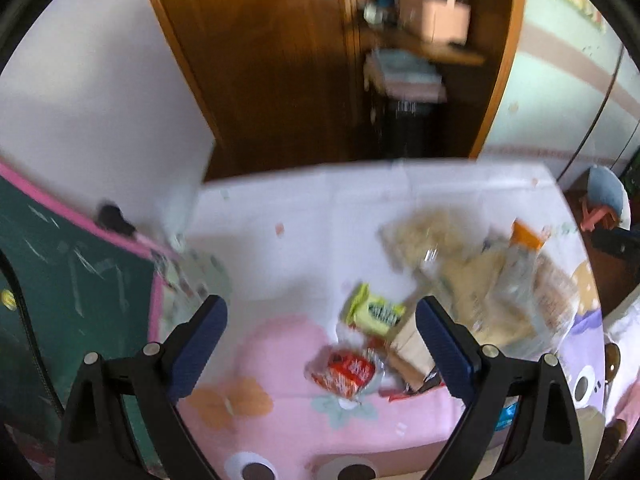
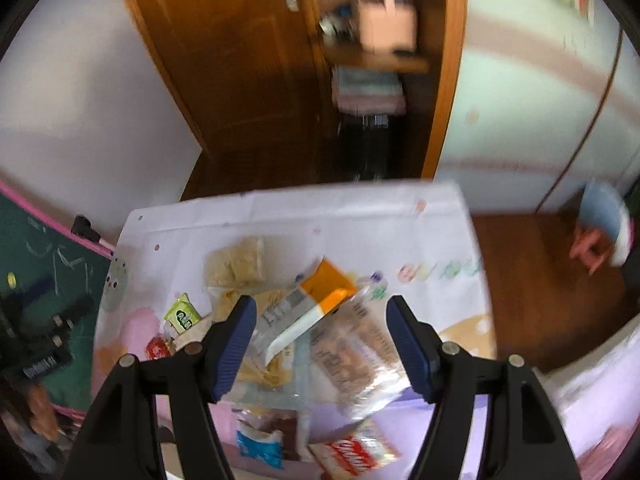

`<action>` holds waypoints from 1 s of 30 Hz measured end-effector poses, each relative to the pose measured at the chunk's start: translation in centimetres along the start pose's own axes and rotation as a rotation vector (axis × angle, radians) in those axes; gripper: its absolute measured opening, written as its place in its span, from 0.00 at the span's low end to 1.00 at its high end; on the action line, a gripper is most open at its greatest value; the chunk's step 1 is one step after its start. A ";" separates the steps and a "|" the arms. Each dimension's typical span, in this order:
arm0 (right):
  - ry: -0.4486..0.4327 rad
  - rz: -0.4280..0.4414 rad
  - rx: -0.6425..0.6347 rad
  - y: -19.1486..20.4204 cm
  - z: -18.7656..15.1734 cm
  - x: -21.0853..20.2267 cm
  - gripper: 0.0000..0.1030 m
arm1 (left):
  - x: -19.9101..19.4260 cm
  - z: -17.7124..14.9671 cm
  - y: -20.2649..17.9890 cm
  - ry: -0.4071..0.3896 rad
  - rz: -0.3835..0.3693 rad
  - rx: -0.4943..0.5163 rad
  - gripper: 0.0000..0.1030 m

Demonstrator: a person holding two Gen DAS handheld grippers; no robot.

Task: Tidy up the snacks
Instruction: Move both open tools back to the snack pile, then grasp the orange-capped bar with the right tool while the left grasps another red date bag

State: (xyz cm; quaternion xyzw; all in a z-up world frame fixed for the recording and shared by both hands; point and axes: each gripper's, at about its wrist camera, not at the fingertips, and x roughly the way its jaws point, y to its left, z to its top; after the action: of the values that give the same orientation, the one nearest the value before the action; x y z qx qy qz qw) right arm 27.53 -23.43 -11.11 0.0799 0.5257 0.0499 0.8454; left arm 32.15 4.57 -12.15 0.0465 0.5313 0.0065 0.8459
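White cloth printed with pink, purple and orange cartoon shapes covers the table (image 1: 304, 216) (image 2: 280, 216), and the snacks lie heaped across it under both grippers. Beyond the table stands a brown wooden door (image 1: 256, 60) (image 2: 240, 60), and at the far left a dark green chalkboard with a pink frame (image 1: 72, 280) (image 2: 48, 264).

Crinkly clear plastic bags of pale biscuits (image 2: 356, 348) (image 1: 500, 292) lie flat just ahead of the right gripper (image 2: 320, 316), whose blue ribbed fingers stand spread wide, holding nothing. An orange-and-white carton-like packet (image 2: 320, 296) lies tilted on the heap between those fingers. A lumpy beige bag of snacks (image 2: 236, 264) (image 1: 424, 236) lies farther ahead.

The left gripper (image 1: 320, 316) hovers above the cloth, tilted downward, its fingers likewise spread and empty. Between them lie a small yellow-green foil packet (image 1: 374, 312) (image 2: 182, 314) and, nearer the camera, a shiny red wrapped snack (image 1: 346, 372) (image 2: 158, 348). Both views are blurred.
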 end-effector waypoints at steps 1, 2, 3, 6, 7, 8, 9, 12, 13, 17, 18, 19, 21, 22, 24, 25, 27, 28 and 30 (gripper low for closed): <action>0.021 0.016 0.025 -0.2 0.0 1.1 0.66 | 1.6 -0.5 0.2 0.045 -0.013 -0.012 0.92; 0.045 0.034 0.057 -0.6 -0.1 2.5 0.66 | 2.8 -1.0 0.4 0.082 -0.021 -0.018 0.92; 0.058 0.044 0.072 -0.6 -0.1 3.3 0.66 | 3.9 -1.6 0.5 0.113 -0.024 -0.023 0.92; 0.084 0.069 0.116 -0.6 -0.1 5.7 0.66 | 6.5 -3.1 0.7 0.161 -0.001 -0.028 0.92; 0.095 0.073 0.132 -0.6 -0.1 6.5 0.66 | 7.0 -3.5 0.7 0.166 0.003 -0.031 0.92; 0.105 0.062 0.153 -0.5 -0.2 7.4 0.66 | 7.6 -3.9 0.8 0.174 0.005 -0.035 0.92; 0.112 0.058 0.164 -0.6 -0.1 8.1 0.66 | 7.8 -4.2 0.8 0.180 0.005 -0.037 0.92; 0.144 0.064 0.188 -0.3 0.0 10.1 0.66 | 8.7 -4.9 0.7 0.196 0.006 -0.033 0.92; 0.154 0.058 0.188 -0.1 0.0 10.6 0.66 | 8.9 -5.1 0.7 0.198 0.005 -0.030 0.92; 0.192 0.019 0.153 0.9 -0.3 12.6 0.66 | 9.3 -5.2 0.7 0.205 0.007 -0.030 0.92; 0.197 0.025 0.150 1.1 -0.5 12.9 0.64 | 9.5 -5.2 0.8 0.212 0.003 -0.041 0.92; 0.196 0.032 0.148 1.2 -0.7 13.0 0.55 | 9.6 -5.3 1.0 0.216 -0.002 -0.049 0.92; 0.206 0.041 0.153 1.2 -0.9 13.2 0.41 | 10.1 -5.3 1.6 0.226 -0.019 -0.068 0.92; 0.196 0.040 0.151 1.2 -1.0 13.1 0.38 | 10.5 -5.4 1.9 0.234 -0.030 -0.079 0.92; 0.161 0.003 0.116 1.3 -1.1 12.3 0.38 | 11.1 -5.6 2.3 0.251 -0.054 -0.100 0.92; 0.150 -0.007 0.108 1.3 -1.1 12.0 0.37 | 11.3 -5.7 2.5 0.261 -0.064 -0.110 0.92; 0.121 -0.002 0.110 1.0 -1.1 10.8 0.37 | 11.8 -5.9 2.8 0.275 -0.074 -0.124 0.92; 0.111 0.003 0.113 0.7 -1.1 10.4 0.37 | 12.0 -6.0 2.8 0.276 -0.083 -0.130 0.92; 0.080 0.025 0.116 0.4 -1.0 8.9 0.37 | 12.2 -6.0 2.9 0.281 -0.103 -0.141 0.92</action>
State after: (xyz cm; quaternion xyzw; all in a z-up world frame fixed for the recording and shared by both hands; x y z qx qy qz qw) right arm 30.54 -21.48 -19.33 0.1334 0.5600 0.0330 0.8171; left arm 32.13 8.61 -25.42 -0.0417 0.6445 0.0070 0.7635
